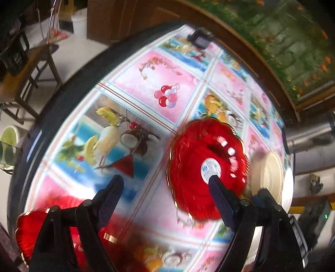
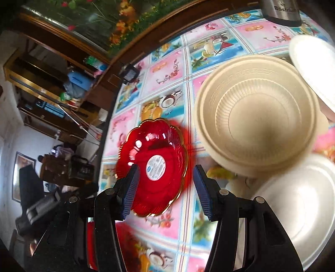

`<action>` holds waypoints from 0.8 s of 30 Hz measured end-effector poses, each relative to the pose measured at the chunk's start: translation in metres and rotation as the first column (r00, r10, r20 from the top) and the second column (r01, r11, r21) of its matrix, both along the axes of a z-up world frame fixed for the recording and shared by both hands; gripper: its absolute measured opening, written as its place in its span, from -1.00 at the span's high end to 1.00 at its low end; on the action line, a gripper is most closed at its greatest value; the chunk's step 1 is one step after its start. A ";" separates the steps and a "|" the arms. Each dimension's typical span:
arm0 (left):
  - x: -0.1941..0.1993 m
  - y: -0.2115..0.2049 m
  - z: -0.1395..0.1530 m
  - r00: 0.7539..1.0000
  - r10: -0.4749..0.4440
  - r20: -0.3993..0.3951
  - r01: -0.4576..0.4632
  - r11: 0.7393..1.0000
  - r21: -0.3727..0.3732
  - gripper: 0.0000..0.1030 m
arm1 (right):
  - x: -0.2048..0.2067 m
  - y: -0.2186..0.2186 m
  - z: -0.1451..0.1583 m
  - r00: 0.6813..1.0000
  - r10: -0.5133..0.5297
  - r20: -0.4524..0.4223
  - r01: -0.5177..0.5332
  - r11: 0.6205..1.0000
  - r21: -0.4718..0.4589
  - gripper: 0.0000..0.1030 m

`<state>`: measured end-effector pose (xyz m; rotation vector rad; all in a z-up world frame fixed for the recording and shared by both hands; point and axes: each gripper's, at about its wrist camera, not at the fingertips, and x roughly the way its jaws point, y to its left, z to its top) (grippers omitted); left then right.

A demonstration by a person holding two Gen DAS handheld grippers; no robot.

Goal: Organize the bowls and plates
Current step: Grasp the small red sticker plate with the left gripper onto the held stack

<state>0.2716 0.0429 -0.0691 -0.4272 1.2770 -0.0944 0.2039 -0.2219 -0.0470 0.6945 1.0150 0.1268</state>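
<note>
A red scalloped plate with a gold rim and a round white label (image 1: 207, 167) (image 2: 152, 165) lies on the patterned tablecloth. My left gripper (image 1: 165, 184) is open, its right finger over the plate's near edge. My right gripper (image 2: 165, 184) is open above the same plate's near edge, fingers either side of it. A cream ribbed bowl (image 2: 257, 117) stands to the right, also in the left wrist view (image 1: 268, 173). White plates (image 2: 299, 207) (image 2: 314, 64) lie around it. Another red plate (image 1: 27, 232) sits at the lower left.
The round table's dark edge (image 1: 69, 90) curves along the left. A steel flask (image 2: 280, 10) stands at the far side. A small black device (image 1: 199, 39) sits near the far edge. A wooden cabinet with an aquarium (image 1: 293, 48) stands behind.
</note>
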 end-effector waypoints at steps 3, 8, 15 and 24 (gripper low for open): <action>0.011 -0.004 -0.015 0.999 0.012 -0.031 -0.013 1.000 -0.028 -0.62 | 0.011 0.001 -0.002 1.000 -0.001 -0.015 0.001 1.000 -0.030 -0.03; 0.015 -0.013 -0.024 0.999 -0.022 -0.042 0.020 0.999 -0.038 -0.60 | 0.022 -0.001 -0.011 0.999 -0.007 -0.041 0.006 0.999 -0.045 -0.03; 0.016 -0.022 -0.027 0.999 -0.043 -0.025 0.044 0.998 0.039 -0.39 | 0.027 0.007 -0.030 0.996 0.012 -0.091 -0.012 1.000 -0.009 -0.03; 0.019 -0.024 -0.028 0.997 -0.068 -0.022 0.069 0.997 0.046 0.06 | 0.028 0.009 -0.040 0.994 0.014 -0.113 -0.012 1.000 0.019 -0.10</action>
